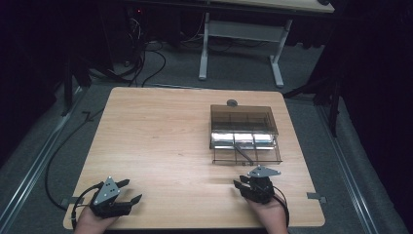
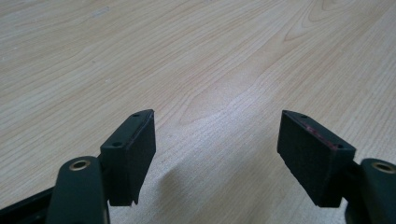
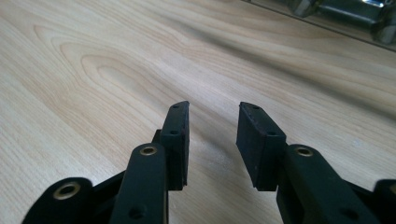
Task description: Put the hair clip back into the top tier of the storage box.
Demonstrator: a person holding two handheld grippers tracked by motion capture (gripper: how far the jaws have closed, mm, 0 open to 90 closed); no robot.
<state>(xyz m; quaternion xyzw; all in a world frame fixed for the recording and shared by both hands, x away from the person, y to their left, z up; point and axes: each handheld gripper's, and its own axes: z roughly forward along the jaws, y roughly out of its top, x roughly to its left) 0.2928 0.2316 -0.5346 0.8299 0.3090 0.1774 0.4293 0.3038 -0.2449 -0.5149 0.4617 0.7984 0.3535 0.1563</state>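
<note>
High view: wooden tabletop (image 1: 160, 146) w/ a smoky see-through box (image 1: 245, 132) at approx 2 o'clock from tabletop centre, toward the far R side. Box lid stands up at the back; front tray part lies open toward the person, w/ dividers and bright shiny items in the middle row, too small to tell what they are. Small dark round knob (image 1: 232, 103) sits on the tabletop just behind the box, at 12 o'clock from it.

Right claw (image 1: 246, 183) is at approx 5 o'clock from centre, near the front edge, just in front of the box at its 6 o'clock, close but not touching. Grey plate on top, cable trailing back to the hand (image 1: 270, 214). Right claw view: both pads apart, a clear gap of bare wood between them, nothing held; shiny box contents blur in at 1 o'clock.

Left claw (image 1: 130, 191) is at approx 7 o'clock, near the front L corner, well apart from the box. Pads spread wide in the left claw view (image 2: 217, 149), bare wood grain between, nothing gripped. Hand (image 1: 92, 222) comes in from the bottom edge.

Floor beyond is grey carpet w/ cables and a white table frame (image 1: 241, 44) at 12 o'clock.
</note>
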